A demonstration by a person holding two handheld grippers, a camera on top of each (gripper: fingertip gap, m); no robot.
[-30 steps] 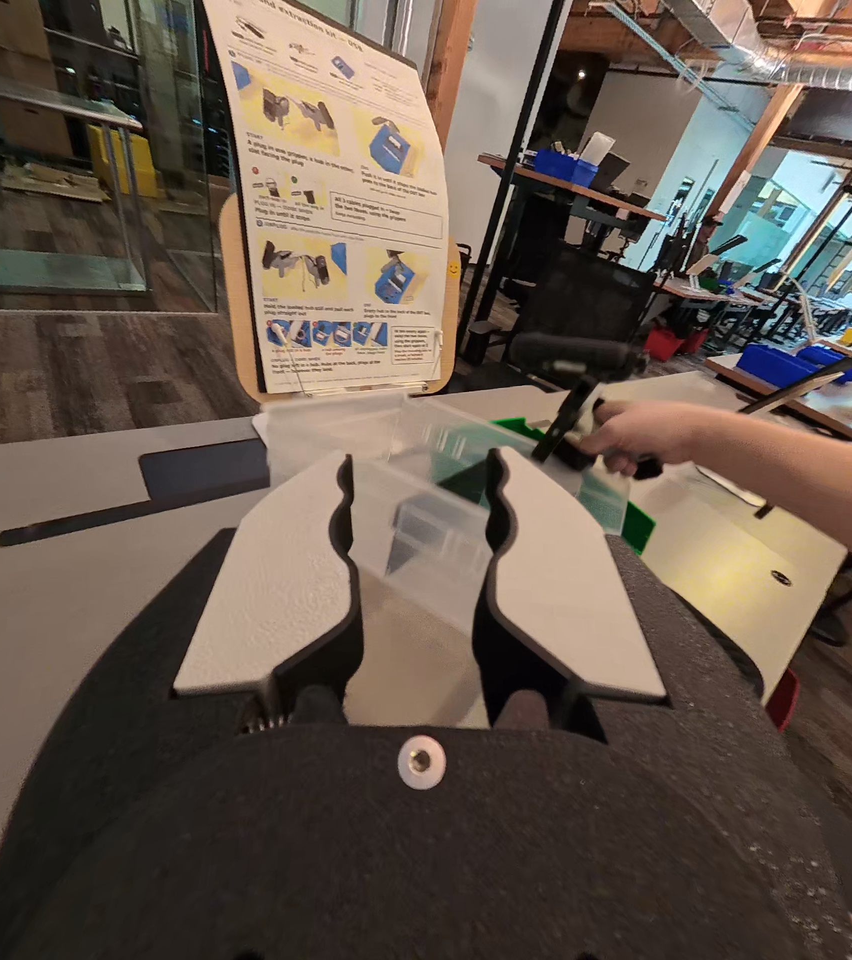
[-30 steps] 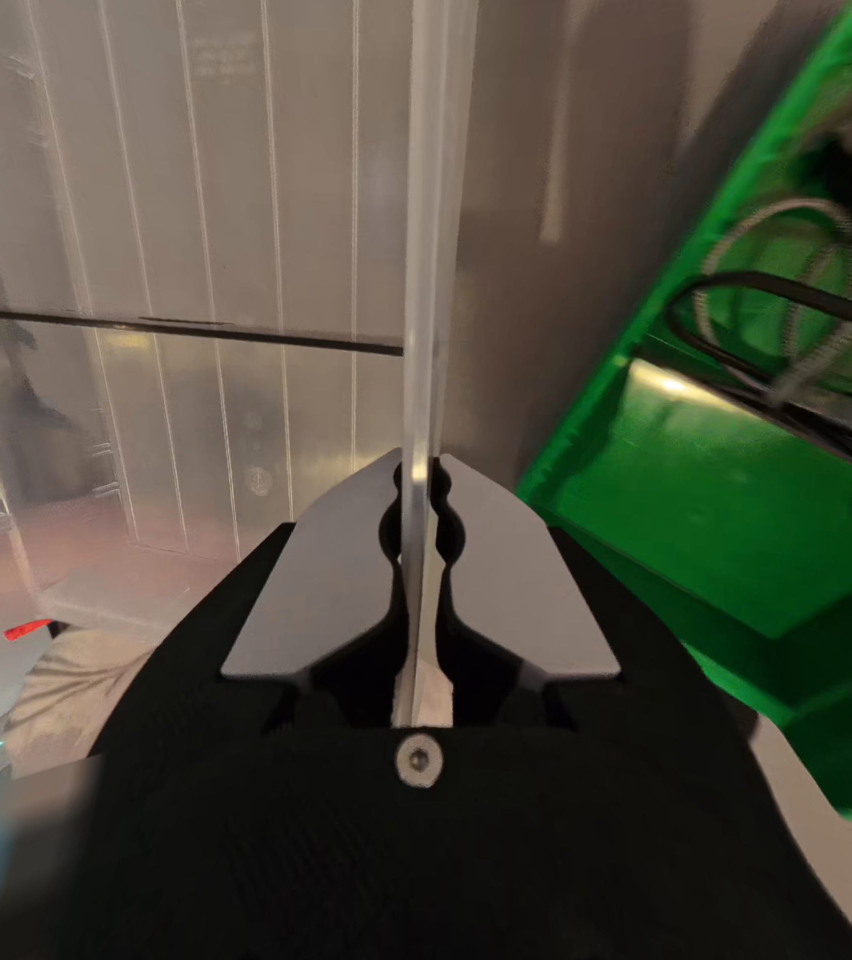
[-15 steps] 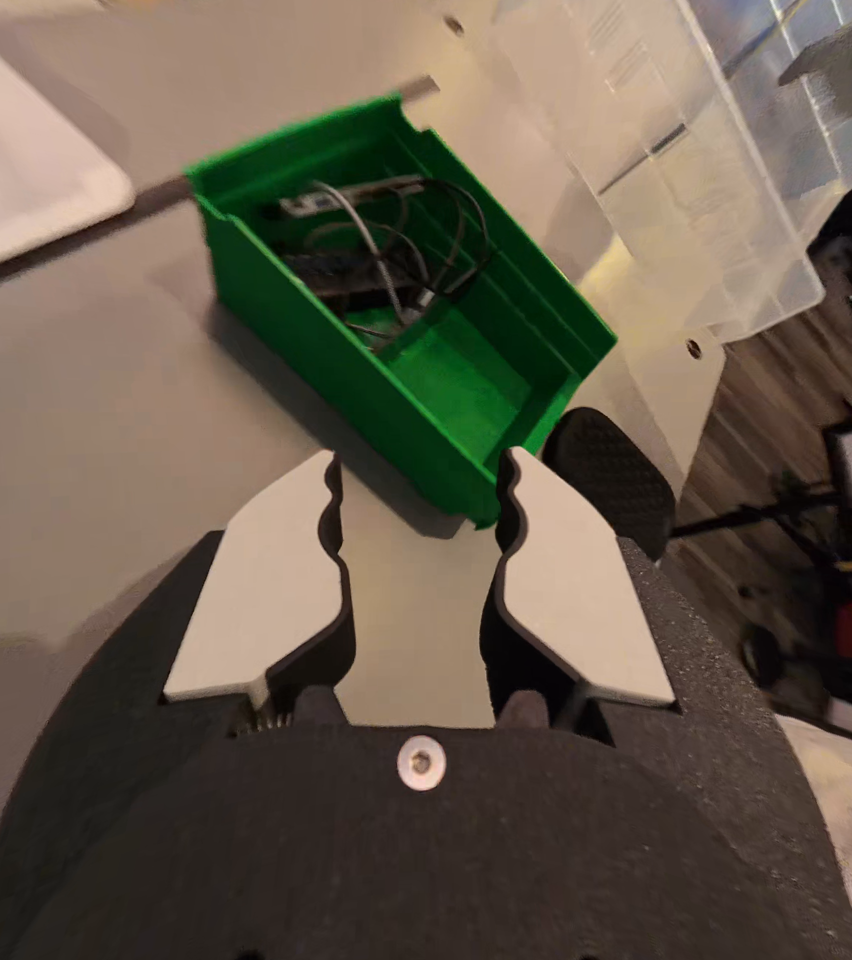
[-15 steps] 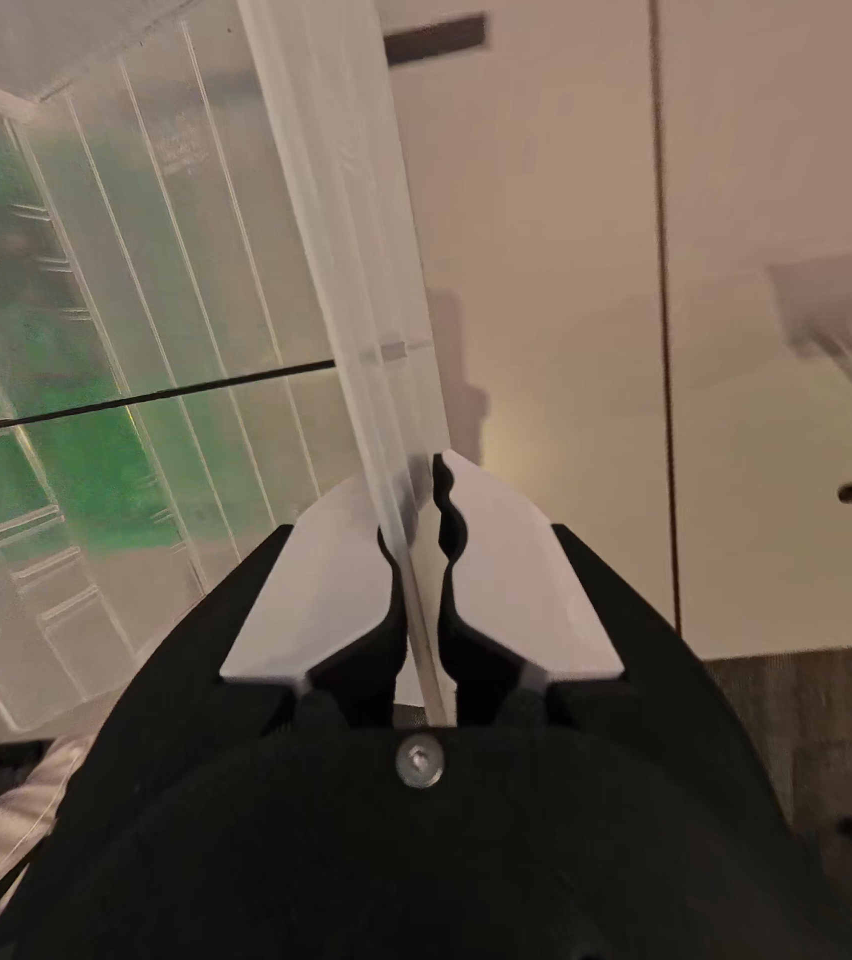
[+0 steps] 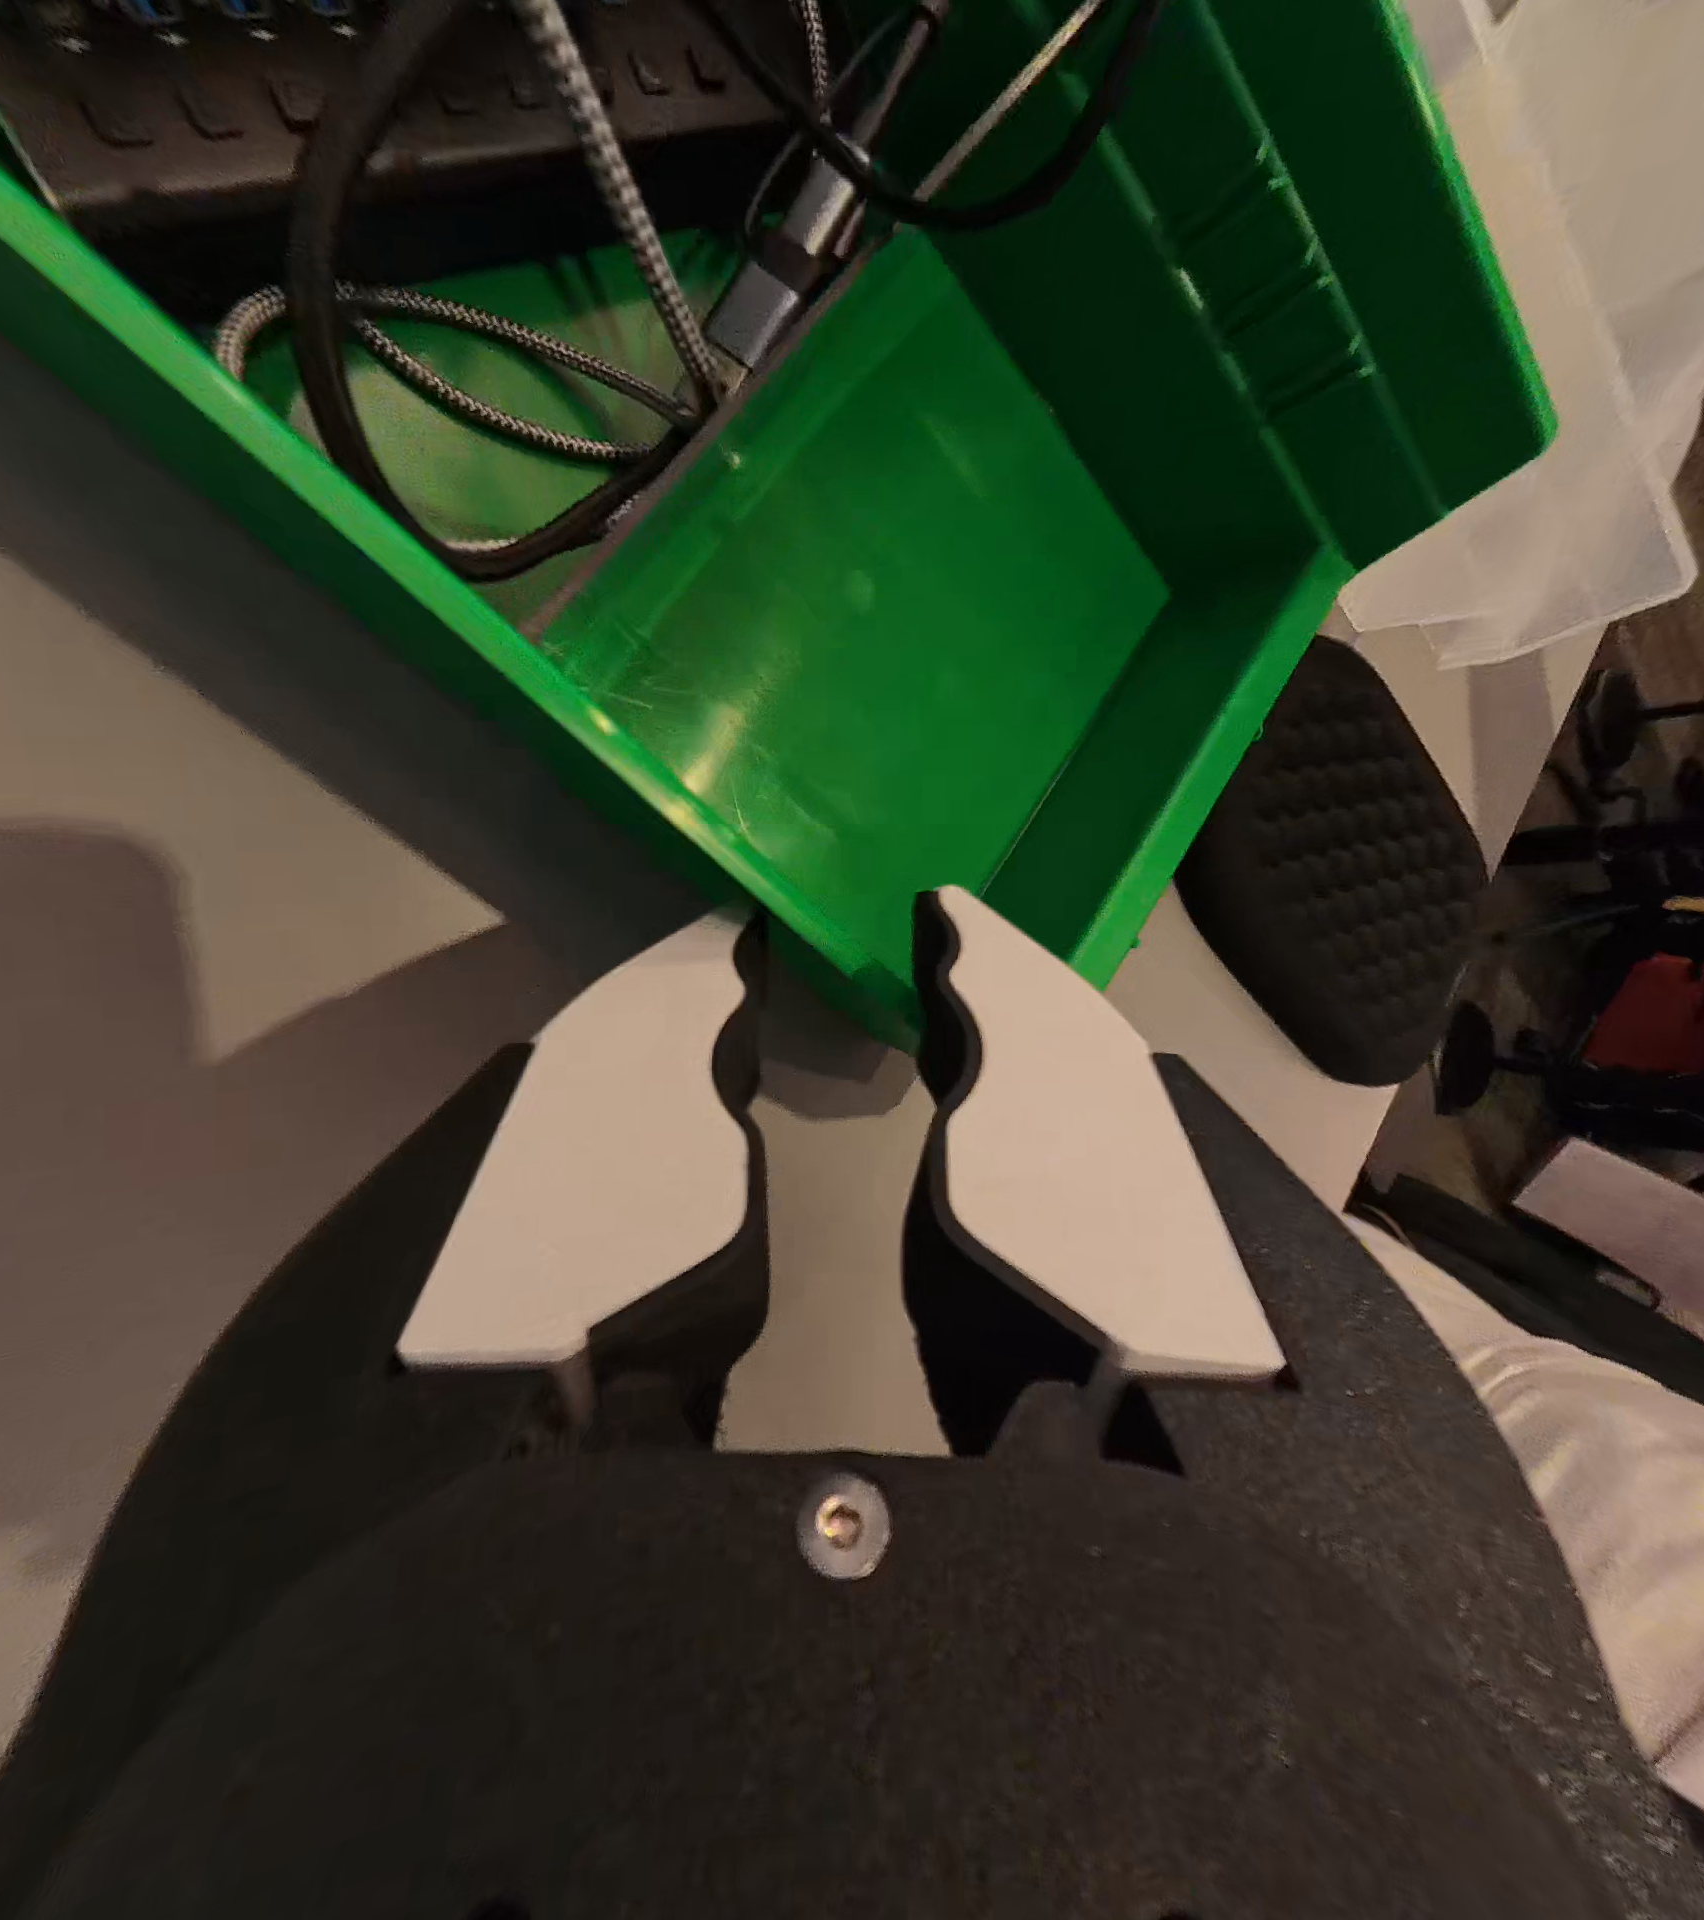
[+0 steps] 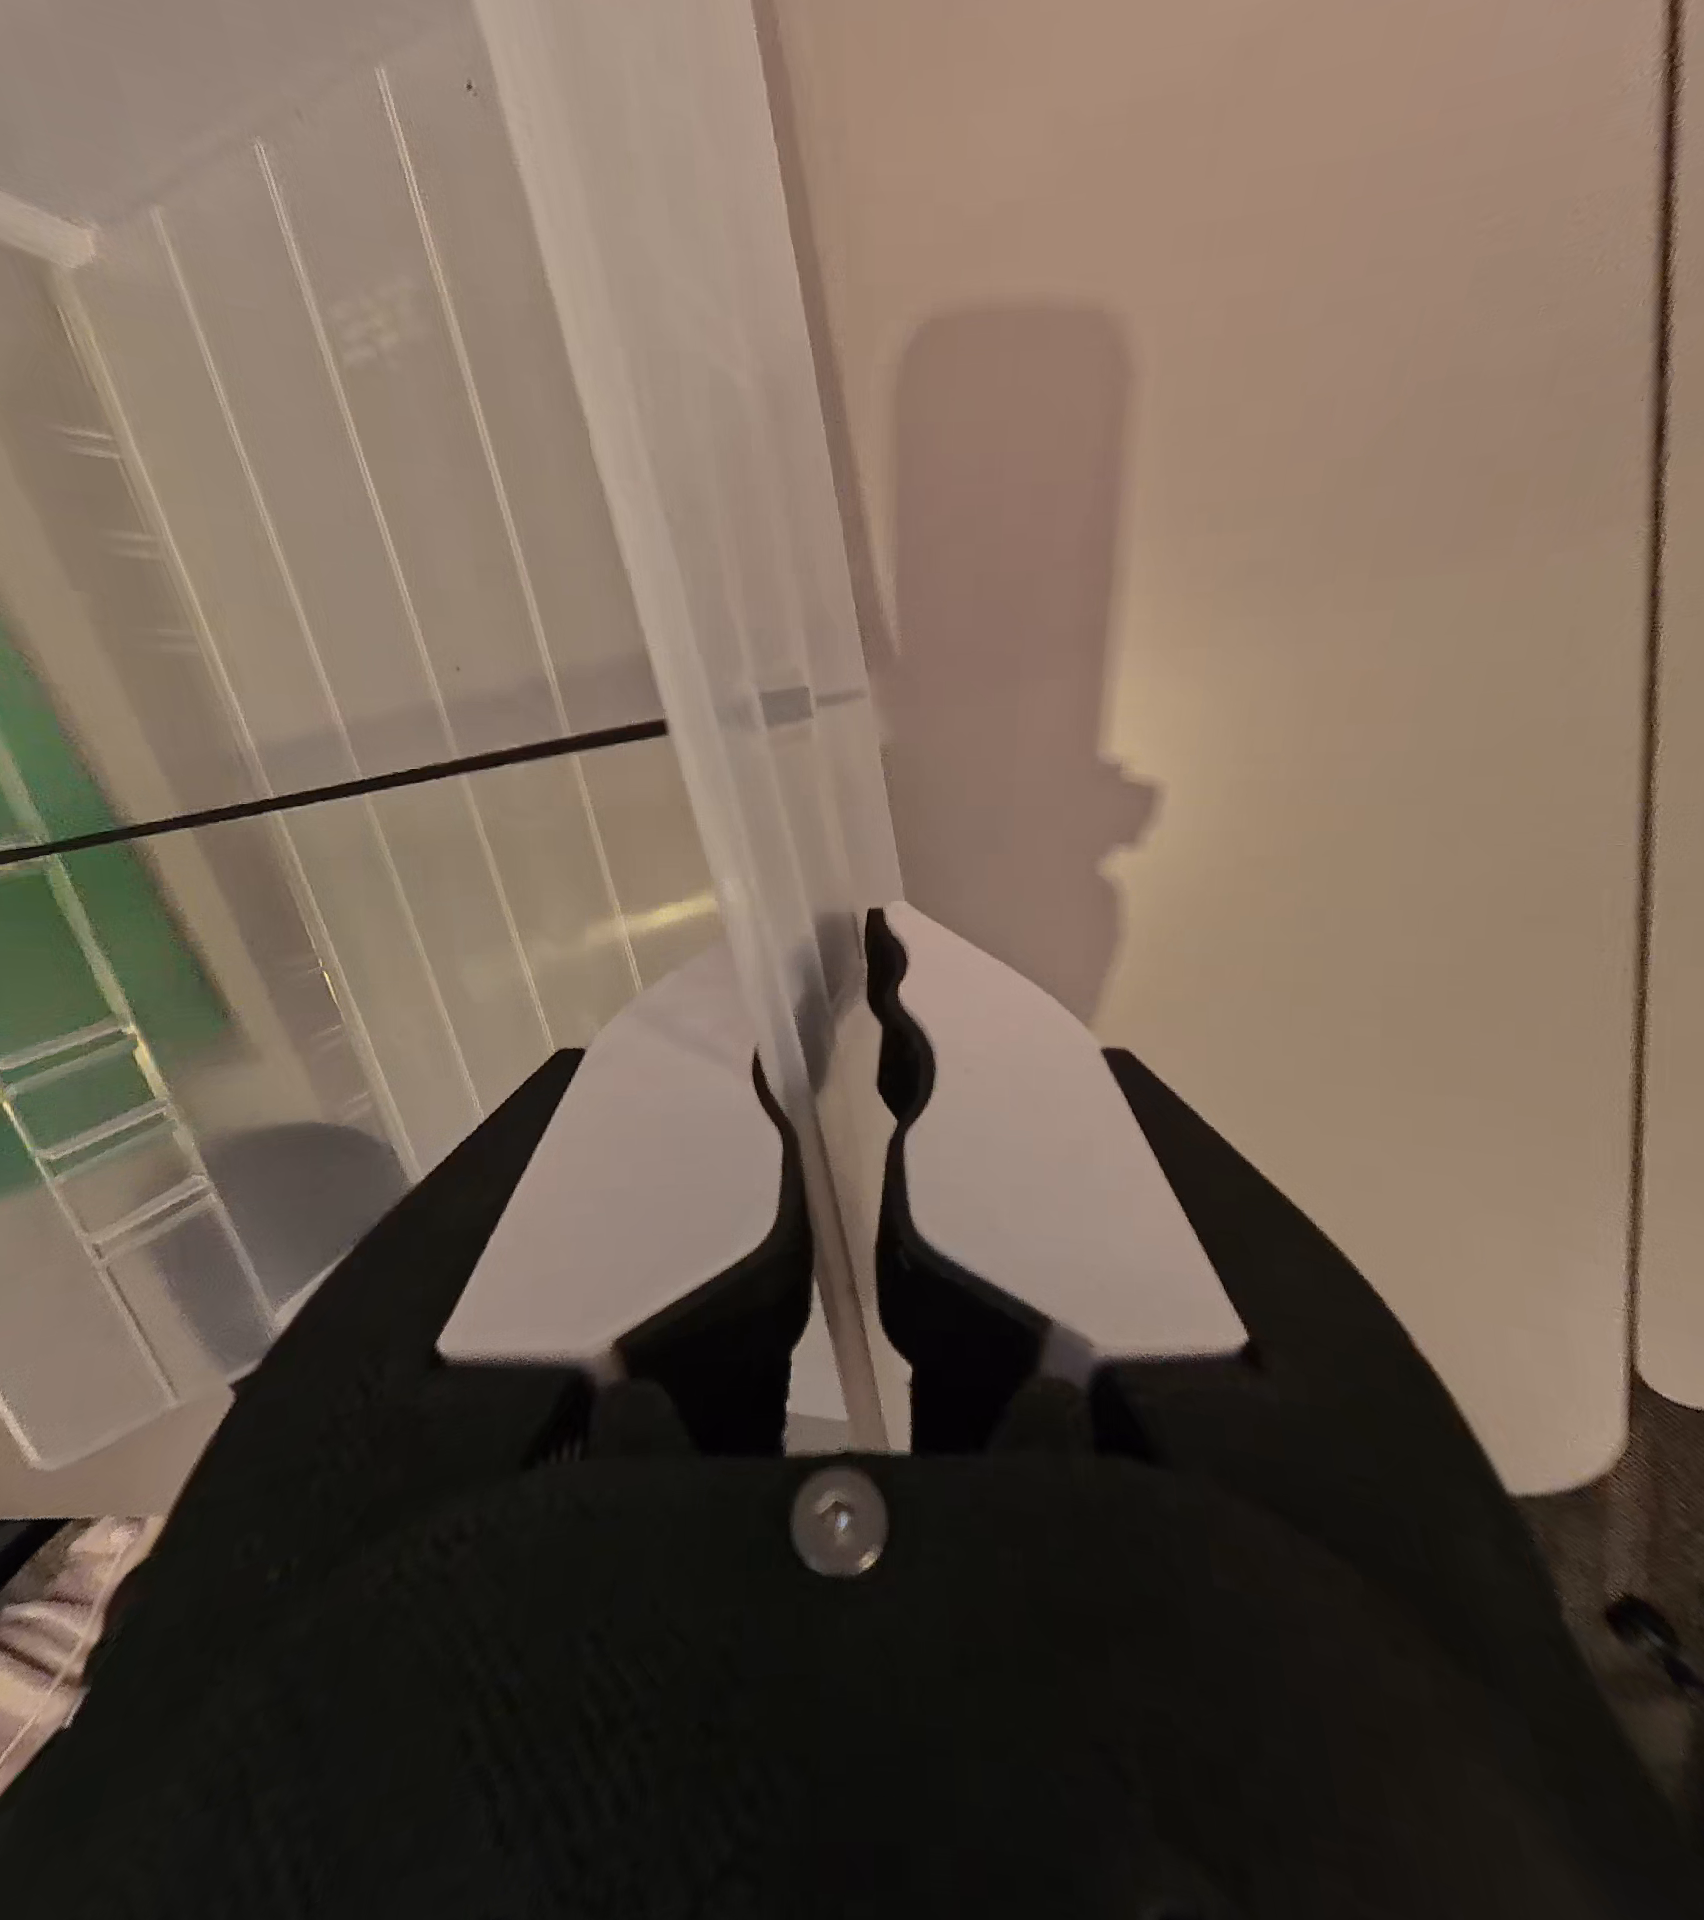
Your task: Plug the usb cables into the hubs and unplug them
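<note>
Left gripper (image 5: pixel 837 935) fingers parted astride near corner of green plastic bin (image 5: pixel 931 644); braided grey cables (image 5: pixel 474 364) ahead-left, deeper inside. Right gripper (image 6: pixel 827 977) clamps clear plastic lid (image 6: pixel 744 623).

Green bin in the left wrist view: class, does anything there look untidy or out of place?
Yes. Inside the green bin, the braided cable and the black cable lie looped over each other in a tangle beside the dark hub. The bin's near half is bare. No damage or spill shows.
</note>
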